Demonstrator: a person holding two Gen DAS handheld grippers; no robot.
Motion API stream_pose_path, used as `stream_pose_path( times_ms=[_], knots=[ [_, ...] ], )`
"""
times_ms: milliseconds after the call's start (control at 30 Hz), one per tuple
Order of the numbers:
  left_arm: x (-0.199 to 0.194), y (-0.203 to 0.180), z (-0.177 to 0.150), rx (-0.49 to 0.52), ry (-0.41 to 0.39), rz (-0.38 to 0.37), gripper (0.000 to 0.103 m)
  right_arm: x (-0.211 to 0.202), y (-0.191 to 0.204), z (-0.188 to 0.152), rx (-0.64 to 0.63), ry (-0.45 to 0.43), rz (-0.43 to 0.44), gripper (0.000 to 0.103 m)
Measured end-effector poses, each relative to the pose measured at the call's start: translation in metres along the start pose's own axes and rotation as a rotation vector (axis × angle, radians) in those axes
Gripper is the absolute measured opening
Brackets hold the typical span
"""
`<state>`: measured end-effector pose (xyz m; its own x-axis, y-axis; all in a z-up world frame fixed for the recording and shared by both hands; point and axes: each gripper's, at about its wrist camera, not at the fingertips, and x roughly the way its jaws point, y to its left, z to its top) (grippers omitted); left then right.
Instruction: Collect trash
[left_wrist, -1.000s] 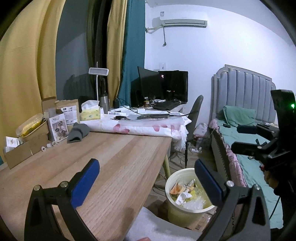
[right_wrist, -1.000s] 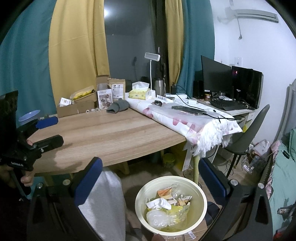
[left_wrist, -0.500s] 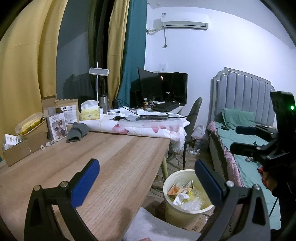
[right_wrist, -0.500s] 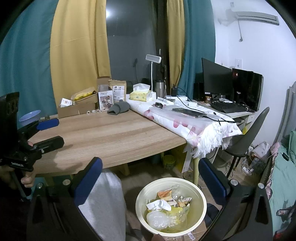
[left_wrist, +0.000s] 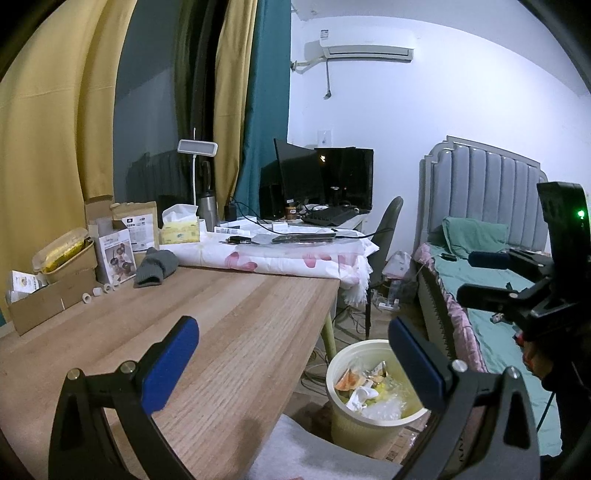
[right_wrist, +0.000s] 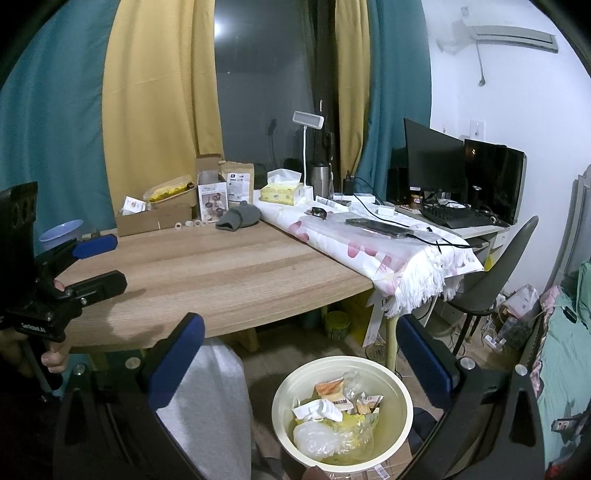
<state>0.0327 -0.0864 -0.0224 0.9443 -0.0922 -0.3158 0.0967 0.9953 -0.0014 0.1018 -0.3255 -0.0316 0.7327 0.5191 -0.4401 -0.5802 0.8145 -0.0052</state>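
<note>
A cream trash bin (right_wrist: 341, 410) stands on the floor beside the wooden table (right_wrist: 221, 269), holding paper scraps, wrappers and clear plastic. It also shows in the left wrist view (left_wrist: 369, 391). My left gripper (left_wrist: 291, 354) is open and empty above the table's front corner. My right gripper (right_wrist: 299, 354) is open and empty above the bin. The right gripper shows in the left wrist view (left_wrist: 487, 277), and the left gripper in the right wrist view (right_wrist: 98, 262), both open.
At the table's far side lie a cardboard box (left_wrist: 48, 299), food packets (left_wrist: 138, 225), a grey cloth (left_wrist: 155, 266), small white rolls (left_wrist: 99, 291) and a tissue box (left_wrist: 179, 229). A flowered cloth (left_wrist: 295, 254) covers the neighbouring desk. A chair (right_wrist: 491, 269) and bed (left_wrist: 491, 295) stand right.
Both grippers have lifted slightly and stayed open. The bin sits a little lower in both views.
</note>
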Motion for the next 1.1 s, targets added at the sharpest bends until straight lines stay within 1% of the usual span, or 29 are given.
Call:
stream_pose_path(
  times_ms=[433,1100],
  knots=[
    [-0.0032,0.0018,0.0020,0.004,-0.008,0.012,0.102,-0.0014,0.0013,0.0011,-0.001,-0.003,0.000,0.103],
    [-0.0070,-0.0003,0.0037,0.009,-0.017,0.006,0.102,-0.0025,0.0005,0.0029,-0.007,-0.004,0.000,0.103]
  ],
)
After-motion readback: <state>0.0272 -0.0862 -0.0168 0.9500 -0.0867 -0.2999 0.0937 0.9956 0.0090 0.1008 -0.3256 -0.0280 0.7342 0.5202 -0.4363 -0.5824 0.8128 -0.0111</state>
